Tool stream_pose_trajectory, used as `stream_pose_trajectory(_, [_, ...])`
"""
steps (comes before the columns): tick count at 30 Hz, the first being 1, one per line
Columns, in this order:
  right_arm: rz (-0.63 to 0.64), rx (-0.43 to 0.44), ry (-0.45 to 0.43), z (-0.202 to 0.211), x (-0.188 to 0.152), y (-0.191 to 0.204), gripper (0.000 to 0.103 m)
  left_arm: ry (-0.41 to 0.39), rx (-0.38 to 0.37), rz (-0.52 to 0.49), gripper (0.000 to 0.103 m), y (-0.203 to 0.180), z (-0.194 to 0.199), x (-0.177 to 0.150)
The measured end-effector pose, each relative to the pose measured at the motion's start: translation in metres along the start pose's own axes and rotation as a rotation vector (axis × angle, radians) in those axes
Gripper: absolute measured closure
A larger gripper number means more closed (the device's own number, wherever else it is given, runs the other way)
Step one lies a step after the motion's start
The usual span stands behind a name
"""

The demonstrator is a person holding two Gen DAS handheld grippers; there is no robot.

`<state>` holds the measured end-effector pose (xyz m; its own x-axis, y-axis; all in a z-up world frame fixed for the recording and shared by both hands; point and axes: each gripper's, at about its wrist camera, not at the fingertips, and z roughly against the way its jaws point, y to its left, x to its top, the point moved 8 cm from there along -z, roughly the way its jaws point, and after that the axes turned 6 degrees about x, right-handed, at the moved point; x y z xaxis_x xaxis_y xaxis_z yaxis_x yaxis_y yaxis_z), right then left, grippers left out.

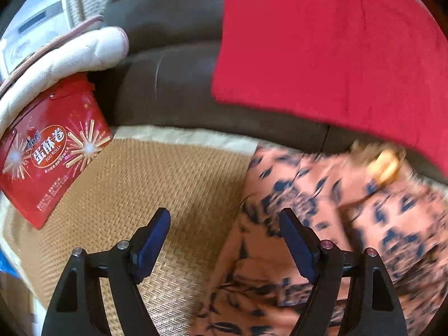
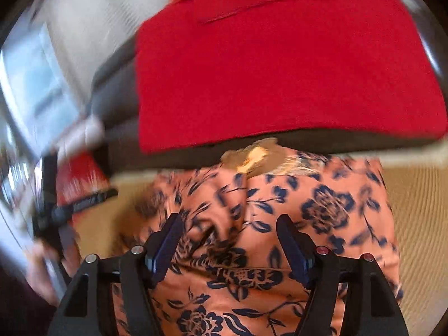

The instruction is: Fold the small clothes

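An orange garment with dark blue flowers (image 2: 280, 218) lies crumpled on a woven straw mat (image 1: 156, 184). In the left wrist view the garment (image 1: 322, 224) fills the lower right. My left gripper (image 1: 225, 218) is open and empty; its right finger is over the garment's left edge and its left finger over bare mat. My right gripper (image 2: 229, 224) is open and empty, just above the middle of the garment. A tan label or tag (image 2: 252, 154) shows at the garment's far edge. The left gripper shows blurred at the left of the right wrist view (image 2: 70, 207).
A red cloth (image 2: 280, 70) hangs over a dark sofa (image 1: 168, 56) behind the mat. A red egg-roll tin (image 1: 53, 151) stands at the mat's left, with a white padded cushion (image 1: 70, 56) above it. Bare mat (image 2: 414, 210) lies right of the garment.
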<state>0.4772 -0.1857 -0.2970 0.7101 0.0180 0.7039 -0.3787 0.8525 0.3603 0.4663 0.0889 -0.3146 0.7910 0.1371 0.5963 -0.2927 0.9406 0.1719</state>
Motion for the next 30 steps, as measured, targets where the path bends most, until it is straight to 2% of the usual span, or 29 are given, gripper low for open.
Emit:
stream_pose_trajectory(3, [-0.068,0.12,0.018,-0.009,0.0,0.023,0.03,0.071,-0.029,-0.002,0.033,0.009,-0.016,-0.015])
stream_pose_trajectory(4, [-0.074,0.111,0.026,-0.014,-0.001,0.029,0.03,0.087,-0.028,0.005,0.037,0.014,-0.017,-0.017])
stream_pose_trajectory(5, [-0.056,0.083,0.042,-0.021,-0.002,0.034,0.03,0.094,-0.027,0.008,0.039,0.016,-0.019,-0.019])
stream_pose_trajectory(6, [-0.004,0.02,0.076,-0.034,-0.007,0.039,0.03,0.103,-0.023,0.004,0.044,0.018,-0.021,-0.02])
stream_pose_trajectory(8, [0.023,-0.044,0.139,-0.056,-0.014,0.039,0.03,0.117,-0.031,-0.008,0.054,0.018,-0.026,-0.024])
stream_pose_trajectory(9, [-0.004,-0.061,0.185,-0.073,-0.02,0.036,0.032,0.124,-0.044,-0.01,0.058,0.017,-0.026,-0.025])
stream_pose_trajectory(12, [-0.089,-0.139,0.235,-0.105,-0.029,0.024,0.035,0.139,-0.08,-0.012,0.066,0.012,-0.033,-0.027])
stream_pose_trajectory(13, [-0.112,-0.168,0.254,-0.116,-0.033,0.017,0.056,0.143,-0.082,-0.014,0.068,0.011,-0.034,-0.029])
stream_pose_trajectory(14, [-0.134,-0.198,0.267,-0.122,-0.036,0.008,0.072,0.144,-0.082,-0.018,0.068,0.012,-0.034,-0.03])
stream_pose_trajectory(15, [-0.167,-0.179,0.247,-0.119,-0.034,0.004,0.08,0.143,-0.084,-0.026,0.069,0.011,-0.034,-0.031])
stream_pose_trajectory(16, [-0.203,-0.141,0.225,-0.113,-0.031,0.002,0.093,0.142,-0.084,-0.032,0.07,0.011,-0.033,-0.032])
stream_pose_trajectory(18, [-0.27,-0.071,0.161,-0.091,-0.019,-0.003,0.094,0.136,-0.082,-0.039,0.07,0.012,-0.034,-0.032])
stream_pose_trajectory(20, [-0.359,0.046,0.039,-0.057,0.002,-0.012,0.094,0.135,-0.079,-0.04,0.07,0.01,-0.037,-0.032])
stream_pose_trajectory(21, [-0.444,0.12,-0.047,-0.032,0.015,-0.026,0.094,0.137,-0.076,-0.04,0.07,0.009,-0.037,-0.033])
stream_pose_trajectory(24, [-0.688,0.228,-0.216,0.009,0.026,-0.081,0.094,0.14,-0.066,-0.057,0.07,0.006,-0.036,-0.036])
stream_pose_trajectory(26, [-0.826,0.202,-0.258,0.021,0.013,-0.122,0.09,0.14,-0.057,-0.066,0.07,0.006,-0.038,-0.038])
stream_pose_trajectory(27, [-0.931,0.193,-0.267,0.025,-0.004,-0.151,0.09,0.141,-0.052,-0.069,0.07,0.005,-0.038,-0.038])
stream_pose_trajectory(29, [-1.081,0.232,-0.268,0.027,-0.033,-0.181,0.089,0.134,-0.039,-0.072,0.07,0.003,-0.037,-0.038])
stream_pose_trajectory(30, [-1.154,0.264,-0.272,0.027,-0.049,-0.193,0.084,0.129,-0.033,-0.075,0.07,0.002,-0.036,-0.037])
